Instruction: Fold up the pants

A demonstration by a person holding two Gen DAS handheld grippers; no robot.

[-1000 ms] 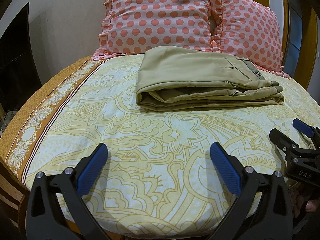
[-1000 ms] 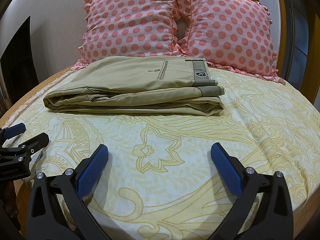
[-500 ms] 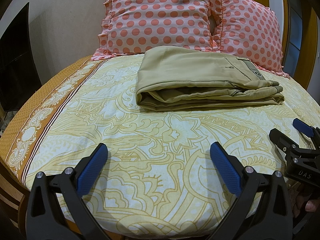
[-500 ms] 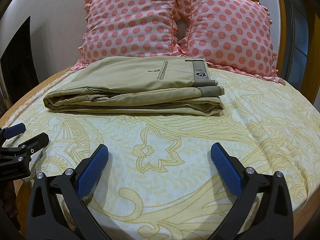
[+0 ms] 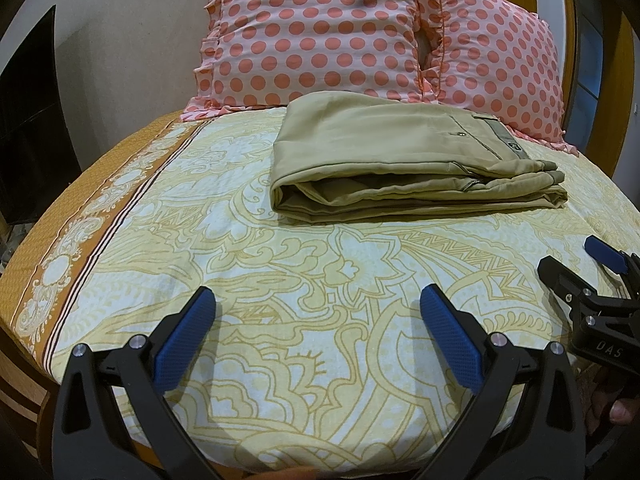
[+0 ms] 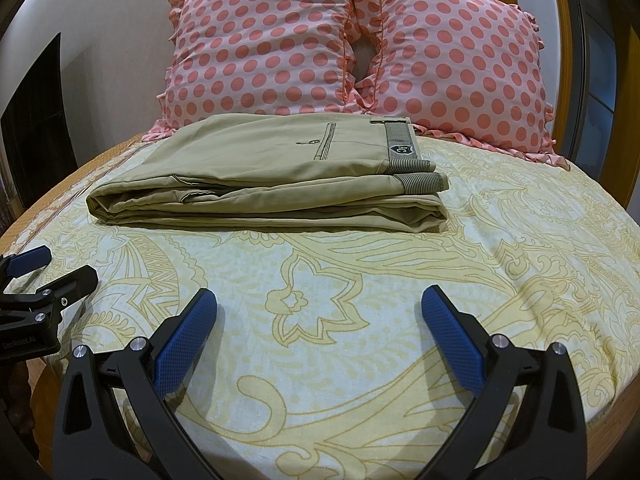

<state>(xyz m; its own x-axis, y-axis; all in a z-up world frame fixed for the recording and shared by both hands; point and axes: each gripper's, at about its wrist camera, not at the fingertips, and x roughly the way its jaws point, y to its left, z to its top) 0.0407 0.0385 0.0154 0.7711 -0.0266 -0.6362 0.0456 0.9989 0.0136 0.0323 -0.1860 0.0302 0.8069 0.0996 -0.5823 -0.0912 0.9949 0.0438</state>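
The khaki pants point(image 6: 264, 176) lie folded in a neat stack on the bedsheet point(image 6: 360, 320), just before two dotted pillows point(image 6: 360, 48). The left gripper point(image 5: 316, 328) and right gripper point(image 6: 318, 328) hover near the bed's edge, jaws spread, holding nothing.

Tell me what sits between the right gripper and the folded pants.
Only patterned bedsheet; the right wrist view shows nothing between the open right gripper and the pants.
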